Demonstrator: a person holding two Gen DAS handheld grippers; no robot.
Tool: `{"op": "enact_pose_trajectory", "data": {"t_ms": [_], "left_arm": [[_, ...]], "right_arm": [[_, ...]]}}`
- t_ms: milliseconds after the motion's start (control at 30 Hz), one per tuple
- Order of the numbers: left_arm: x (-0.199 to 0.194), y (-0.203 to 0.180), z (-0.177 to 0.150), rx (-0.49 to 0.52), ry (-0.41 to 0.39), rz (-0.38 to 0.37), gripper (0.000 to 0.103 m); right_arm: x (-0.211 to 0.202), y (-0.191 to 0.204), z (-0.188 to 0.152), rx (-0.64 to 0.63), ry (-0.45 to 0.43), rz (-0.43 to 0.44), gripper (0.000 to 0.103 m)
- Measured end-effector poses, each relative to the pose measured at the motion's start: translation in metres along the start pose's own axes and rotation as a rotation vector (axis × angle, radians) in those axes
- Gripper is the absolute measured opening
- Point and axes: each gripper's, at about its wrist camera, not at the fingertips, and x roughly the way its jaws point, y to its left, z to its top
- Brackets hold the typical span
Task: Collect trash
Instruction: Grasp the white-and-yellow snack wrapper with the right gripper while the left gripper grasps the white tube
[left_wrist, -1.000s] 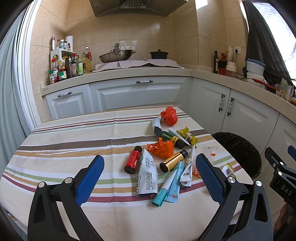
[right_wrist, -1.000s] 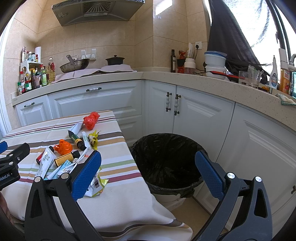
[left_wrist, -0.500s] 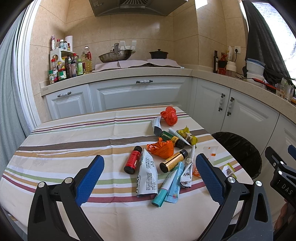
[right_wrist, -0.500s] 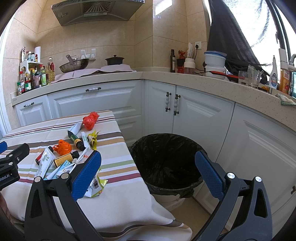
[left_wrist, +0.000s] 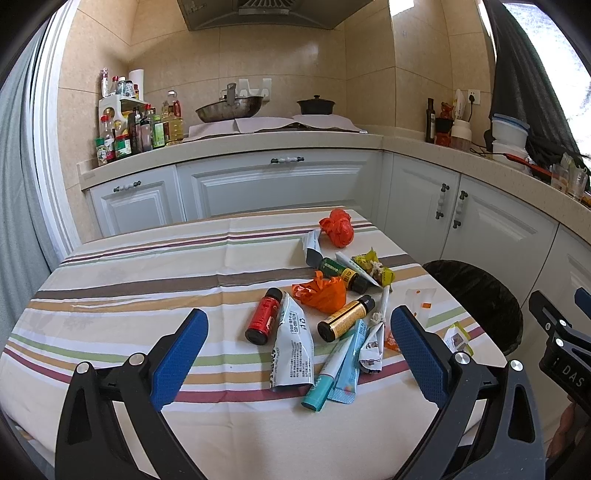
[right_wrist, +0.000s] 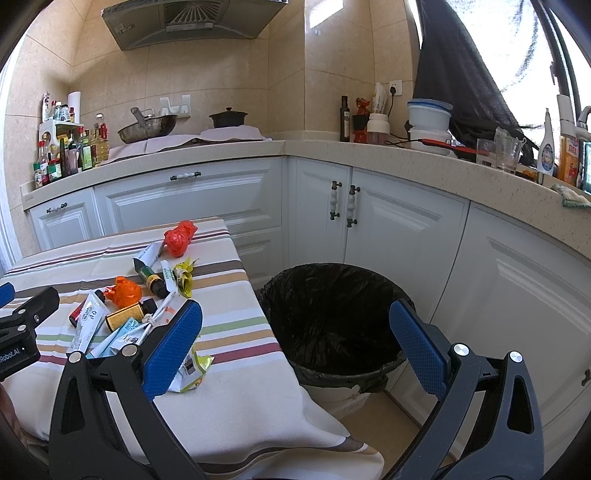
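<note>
Trash lay in a loose cluster on the right half of the tabletop (left_wrist: 129, 280), which wore a striped cloth. At the far end sat a knotted red plastic bag (left_wrist: 337, 232), with a grey-tipped white tube (left_wrist: 312, 248) just beside it. Nearer: a dark bottle with green label (left_wrist: 341, 274), a yellow crumpled wrapper (left_wrist: 373, 267), and an orange crumpled bag (left_wrist: 325, 295) touching the dark bottle. A small red bottle (left_wrist: 264, 316) lay on its side next to a white pouch with printed text (left_wrist: 293, 345). An amber bottle with gold label (left_wrist: 346, 318) lay tilted beside them; a teal-capped tube (left_wrist: 327, 373) and a light blue sachet (left_wrist: 349, 363) overlapped near the front edge. A small yellow-edged packet (right_wrist: 192, 367) lay apart by the right edge of the cloth.

The bin with black liner (right_wrist: 334, 321) stood on the floor just right of the table, against white cabinets.

Left gripper (left_wrist: 299, 363) hung over the near edge of the tabletop, jaws spread wide, nothing between them. Right gripper (right_wrist: 295, 354) was likewise wide apart and empty, aimed toward the bin, its left finger over the table's corner.
</note>
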Motion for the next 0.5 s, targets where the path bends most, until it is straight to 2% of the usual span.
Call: {"op": "enact_pose_trajectory", "data": {"t_ms": [333,500], "left_arm": [[0.007,-0.002,-0.003,0.000,0.018,-0.001,0.096],[0.014,0.007,-0.009,0.000,0.052,0.019,0.096]], "right_arm": [[0.006,-0.003,-0.004,0.000,0.015,0.003,0.099],[0.014,0.010,-0.009,-0.010,0.043,0.048,0.099]]}}
